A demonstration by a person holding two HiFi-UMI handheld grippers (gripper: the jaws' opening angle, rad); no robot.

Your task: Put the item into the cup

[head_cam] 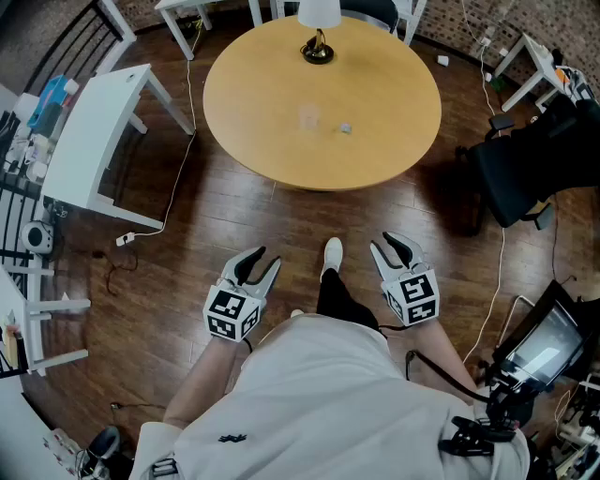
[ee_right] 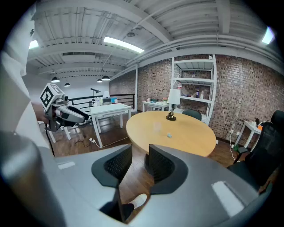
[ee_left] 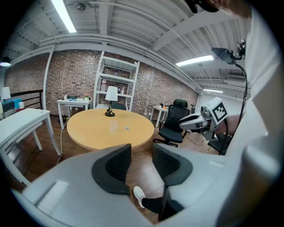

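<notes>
Table, round and pale wood, stands well ahead of the person, who is on the dark plank floor with one white shoe forward. A black chair sits off the table's right side. A lamp stands at the table's far edge. The left gripper and right gripper are held low by the person's waist, well short of the table, each with its jaws apart and nothing between them. Near the table's middle stands the clear cup; the item, small and pale, lies just to its right, not touching it.
</notes>
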